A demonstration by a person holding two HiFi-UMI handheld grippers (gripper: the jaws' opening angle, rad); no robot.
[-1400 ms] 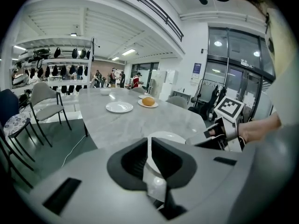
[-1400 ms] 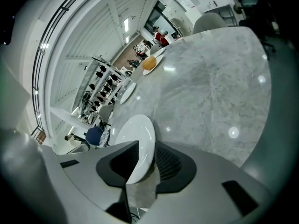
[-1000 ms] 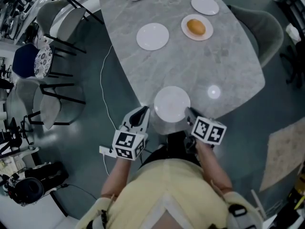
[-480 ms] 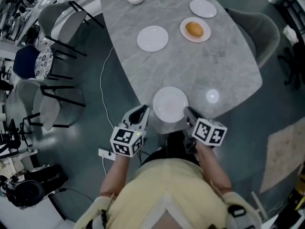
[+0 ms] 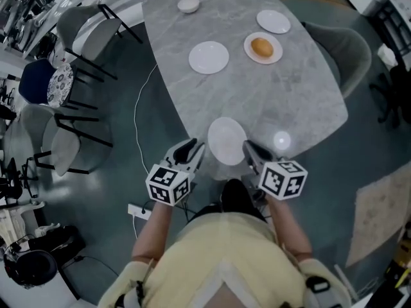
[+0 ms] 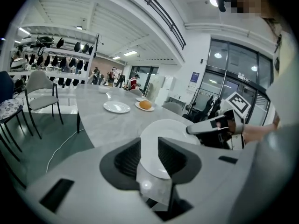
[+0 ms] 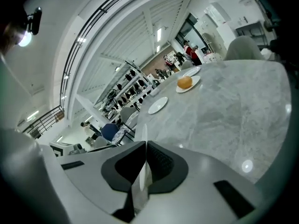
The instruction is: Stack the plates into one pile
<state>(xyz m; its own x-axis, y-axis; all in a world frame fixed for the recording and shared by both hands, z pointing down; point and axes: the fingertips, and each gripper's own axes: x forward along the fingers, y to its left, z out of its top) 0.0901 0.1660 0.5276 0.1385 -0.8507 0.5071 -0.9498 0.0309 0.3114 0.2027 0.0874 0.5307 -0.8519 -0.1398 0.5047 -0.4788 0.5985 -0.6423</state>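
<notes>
**Head view with both gripper views: one plate at the tabletop's near edge.**

The near plate (image 5: 227,140), white and empty, sits at the near edge of the grey marble tabletop (image 5: 302,101). It partly overhangs the rim, between the two grippers. Whether its underside touches the surface cannot be told.

**Right hand-held gripper** (image 5: 249,151): the jaws have just been closing and are clamped on the near plate's right rim. In the right gripper view the plate (image 7: 143,136) appears edge-on, a thin white line pinched between the dark pads (image 7: 161,160).

**Left hand-held gripper** (image 5: 194,151): the jaws have just been opening and stand apart. The plate's left rim (image 6: 163,134) lies in the gap, and the ribbed pads (image 6: 125,157) do not press on it.

**Farther along the tabletop, well apart from the near plate:**
- an empty plate (image 5: 209,57) towards the left;
- a second plate (image 5: 248,49), to the right of the empty plate, bearing a round orange-brown food item (image 5: 262,45);
- a third plate (image 5: 273,22) just beyond the second plate;
- a small bowl (image 5: 188,5) at the far left end.

Each gripper carries a marker cube; the left (image 5: 168,185) and right (image 5: 282,178) cubes are both in view. The person (image 5: 218,268) wears a pale yellow top. Grey chairs (image 5: 80,27) stand on the floor to the left, and a white cable (image 5: 137,101) trails beside the tabletop.
</notes>
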